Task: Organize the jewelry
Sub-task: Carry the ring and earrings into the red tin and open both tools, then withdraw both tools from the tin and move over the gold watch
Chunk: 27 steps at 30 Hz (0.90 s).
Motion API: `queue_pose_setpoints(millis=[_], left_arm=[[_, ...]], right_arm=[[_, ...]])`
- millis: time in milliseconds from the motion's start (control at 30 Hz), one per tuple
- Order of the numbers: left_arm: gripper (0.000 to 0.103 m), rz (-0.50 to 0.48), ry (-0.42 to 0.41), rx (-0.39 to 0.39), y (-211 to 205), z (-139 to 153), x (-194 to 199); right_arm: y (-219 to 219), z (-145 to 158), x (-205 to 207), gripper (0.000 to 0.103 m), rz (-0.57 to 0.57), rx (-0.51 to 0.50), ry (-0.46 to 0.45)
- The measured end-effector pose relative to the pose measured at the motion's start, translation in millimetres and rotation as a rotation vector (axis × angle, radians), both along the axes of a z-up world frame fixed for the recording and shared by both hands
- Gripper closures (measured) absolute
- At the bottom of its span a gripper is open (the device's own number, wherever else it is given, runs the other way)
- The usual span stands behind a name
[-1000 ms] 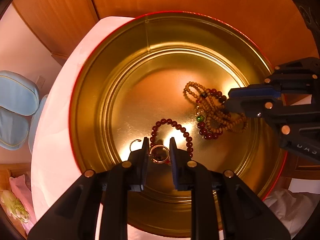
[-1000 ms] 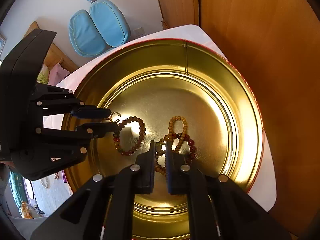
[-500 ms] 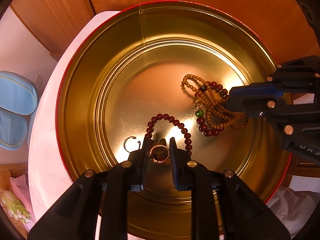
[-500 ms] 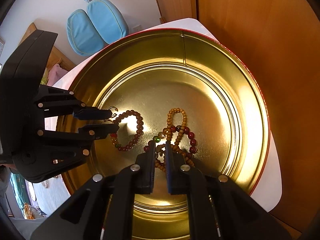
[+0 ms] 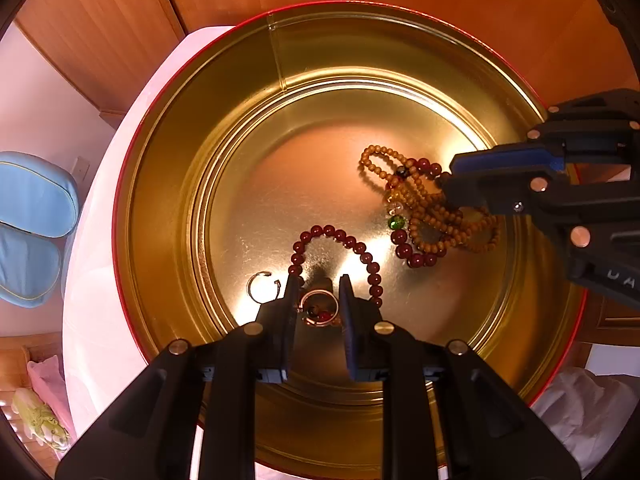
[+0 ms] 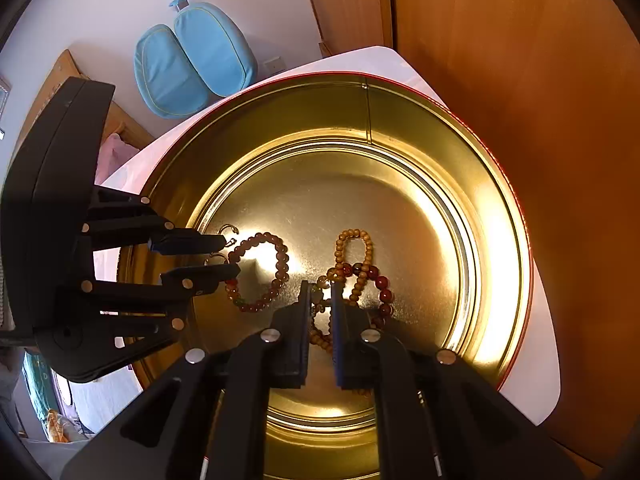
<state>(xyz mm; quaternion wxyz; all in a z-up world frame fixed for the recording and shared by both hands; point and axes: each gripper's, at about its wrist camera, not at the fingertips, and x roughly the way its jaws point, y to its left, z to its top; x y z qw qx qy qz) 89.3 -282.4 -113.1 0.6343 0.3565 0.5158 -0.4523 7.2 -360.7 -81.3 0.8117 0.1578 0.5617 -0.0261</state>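
A: Jewelry sits inside a round gold tin [image 5: 168,200] with a thin red rim; the tin stands on a white table [image 5: 100,280]. What pieces can you list?

B: Four. A dark red bead bracelet [image 5: 340,240] arches near the tin's centre. A tan wooden bead strand [image 5: 432,220], looped several times, lies tangled with a mixed bracelet [image 5: 400,232] of large dark red beads, one green bead and some clear amber ones, toward the tin's right wall in the left wrist view. A thin open hoop [image 5: 260,286] lies flat on the tin floor near the left wall. A rose-gold ring [image 5: 318,306] is the fourth.

A: Left gripper [image 5: 318,300]?

B: Points steeply down into the tin. Jaws narrowly parted with the ring between them; the ring's edges meet both pads, so it reads as gripped. The red bracelet's ends lie just beside both fingertips.

A: Right gripper [image 6: 320,292]?

B: Also aimed down into the tin. Jaws closed to a narrow slot, pinching the tan strand; beads show in the gap and hang slack below the pads. The mixed bracelet's red beads lie just right of its fingertips.

A: Surroundings?

B: Wooden panelling [image 6: 520,80] behind the table; blue cushions [image 6: 192,60] against a pale wall.
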Motion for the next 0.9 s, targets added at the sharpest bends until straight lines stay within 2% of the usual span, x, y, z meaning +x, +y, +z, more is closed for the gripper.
queue_pose_setpoints(millis=[167, 200, 233, 267, 300, 333, 367, 633, 900], left_arm=[[0.081, 0.001, -0.029, -0.004, 1, 3, -6], [0.065, -0.006, -0.055, -0.004, 1, 6, -10], [0.049, -0.014, -0.092, -0.007, 1, 10, -14], [0.018, -0.023, -0.134, -0.021, 3, 15, -20], [0.015, -0.033, -0.173, -0.048, 5, 21, -25], [0.015, -0.044, -0.191, -0.066, 6, 24, -29], [0.015, -0.048, -0.193, -0.068, 7, 26, -31], [0.015, 0.014, -0.143, -0.073, 14, 29, -27], [0.015, 0.032, -0.145, -0.09, 22, 35, -26]], right_arm=[[1, 5, -2, 0.092, -0.007, 0.003, -0.024], [1, 8, -3, 0.091, -0.011, 0.006, -0.039], [0, 12, -4, 0.085, -0.021, 0.015, -0.061], [-1, 17, -6, 0.064, -0.034, 0.022, -0.084], [-2, 21, -7, 0.033, -0.048, 0.02, -0.105], [-2, 25, -9, 0.024, -0.065, 0.002, -0.126], [-1, 29, -11, 0.02, -0.072, -0.022, -0.144], [9, 37, -8, 0.015, -0.041, -0.083, -0.157], [14, 39, -13, 0.013, -0.042, -0.07, -0.165]])
